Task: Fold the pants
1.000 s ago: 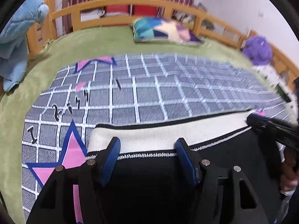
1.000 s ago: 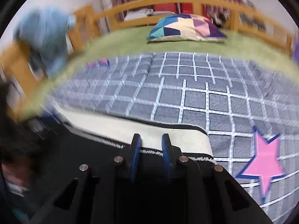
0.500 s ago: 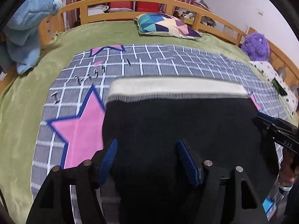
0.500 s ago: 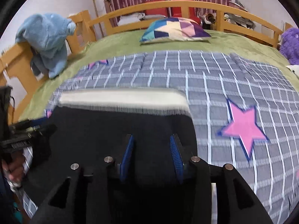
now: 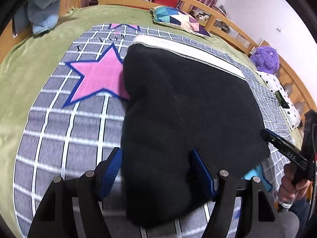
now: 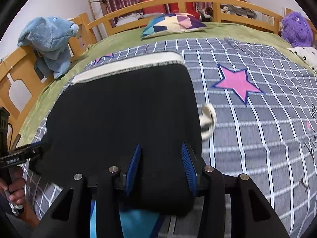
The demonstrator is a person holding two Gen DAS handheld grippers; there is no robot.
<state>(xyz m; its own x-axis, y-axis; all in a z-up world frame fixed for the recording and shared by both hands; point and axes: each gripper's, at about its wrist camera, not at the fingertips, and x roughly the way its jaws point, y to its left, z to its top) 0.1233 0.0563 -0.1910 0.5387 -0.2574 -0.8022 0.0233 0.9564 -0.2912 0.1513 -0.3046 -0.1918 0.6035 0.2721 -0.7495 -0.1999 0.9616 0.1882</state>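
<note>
Black pants point(image 5: 188, 103) with a white waistband point(image 5: 188, 53) lie folded and flat on the grey checked blanket point(image 5: 65, 130). In the left wrist view my left gripper point(image 5: 156, 170) hovers over their near fold; its jaws are opening, with black cloth lying loose between the pads. Seen from the right wrist, my right gripper point(image 6: 160, 164) is open over the same near fold of the pants point(image 6: 122, 107), waistband point(image 6: 126, 63) at the far end. A white drawstring point(image 6: 208, 119) pokes out at the right side. Each view shows the other gripper at its edge, right gripper point(image 5: 285, 150) and left gripper point(image 6: 19, 154), each held by a hand.
The blanket covers a green bedspread point(image 6: 227, 29) inside a wooden bed rail point(image 6: 198, 0). A patchwork pillow point(image 6: 172, 23) lies at the far end. A blue plush point(image 6: 49, 41) hangs on the left rail, a purple plush point(image 6: 295, 29) sits right.
Both grippers have drawn back from the waistband to the pants' near fold. The right gripper, shut at the waistband before, has opened. The left jaws stand wider.
</note>
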